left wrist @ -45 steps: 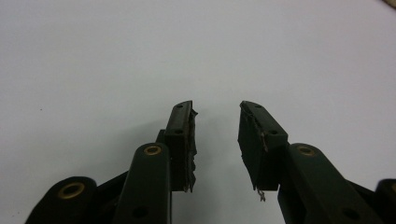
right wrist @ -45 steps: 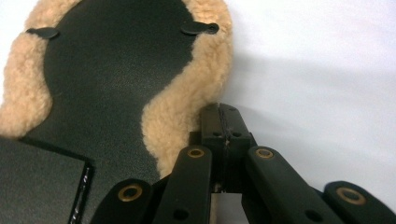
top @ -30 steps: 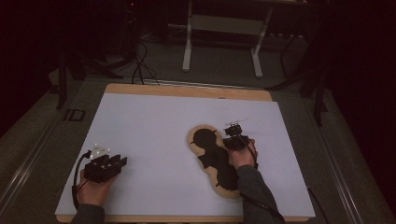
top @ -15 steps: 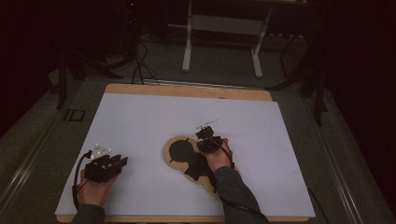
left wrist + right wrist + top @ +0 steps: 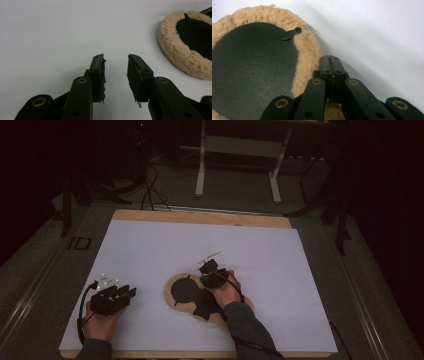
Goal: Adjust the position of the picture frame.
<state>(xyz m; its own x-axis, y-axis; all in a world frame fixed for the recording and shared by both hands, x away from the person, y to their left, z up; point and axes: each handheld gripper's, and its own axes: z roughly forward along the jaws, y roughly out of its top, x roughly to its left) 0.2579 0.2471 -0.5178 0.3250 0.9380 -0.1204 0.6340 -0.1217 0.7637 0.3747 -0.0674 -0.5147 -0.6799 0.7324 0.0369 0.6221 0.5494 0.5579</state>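
Fleece rim of the earmuffs (image 5: 308, 53) sits left of your right gripper (image 5: 330, 61), its fingers clenched, seemingly dragging it; your left gripper (image 5: 116, 72) waits with fingers released.

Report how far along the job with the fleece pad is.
Done: the right gripper has dragged the fleece pad leftward across the white table. In hand: its jaws are shut at the pad's fleece rim. Left: the left gripper, open and empty, has not yet touched it.

The pad (image 5: 249, 67) has a curly tan fleece rim around a matt black, finely grained leathery face. The table (image 5: 310, 285) top looks smooth, matt white, with a bare wood edge.
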